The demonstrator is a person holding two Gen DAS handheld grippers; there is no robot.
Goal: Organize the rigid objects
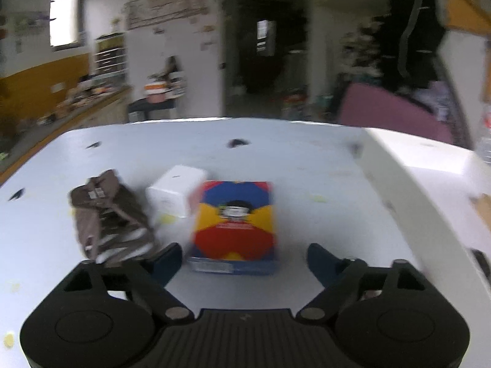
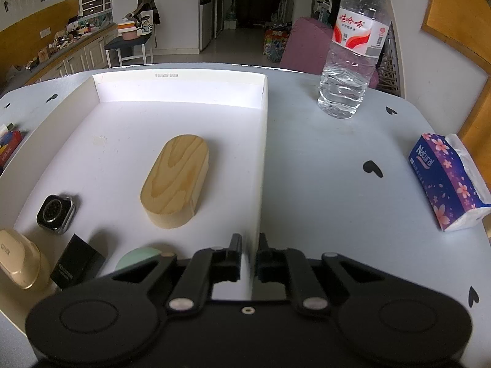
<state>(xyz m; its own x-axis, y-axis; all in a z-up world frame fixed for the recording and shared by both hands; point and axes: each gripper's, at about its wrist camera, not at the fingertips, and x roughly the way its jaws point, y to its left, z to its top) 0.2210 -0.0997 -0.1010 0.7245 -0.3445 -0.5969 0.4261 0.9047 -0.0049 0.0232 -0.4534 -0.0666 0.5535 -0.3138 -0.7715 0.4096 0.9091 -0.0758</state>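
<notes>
A colourful box [image 1: 234,227], red, yellow and blue, lies flat on the white table, its near end between the fingers of my left gripper [image 1: 245,259]. That gripper is open and neither pad touches the box. Just behind it stands a white cube [image 1: 175,194], with a brown folded pouch [image 1: 110,217] to its left. My right gripper [image 2: 249,247] is shut on the right wall of the white tray [image 2: 260,159]. The tray holds a wooden oval block [image 2: 176,181], a smartwatch [image 2: 56,213], a black box [image 2: 76,265], a cream case [image 2: 20,257] and a green round piece [image 2: 138,260].
Right of the tray stand a water bottle [image 2: 353,49] and a purple tissue pack [image 2: 446,181]. The tray's outer wall [image 1: 408,165] rises to the right of the left gripper. A pink chair [image 1: 389,113] and cluttered counters lie beyond the table's far edge.
</notes>
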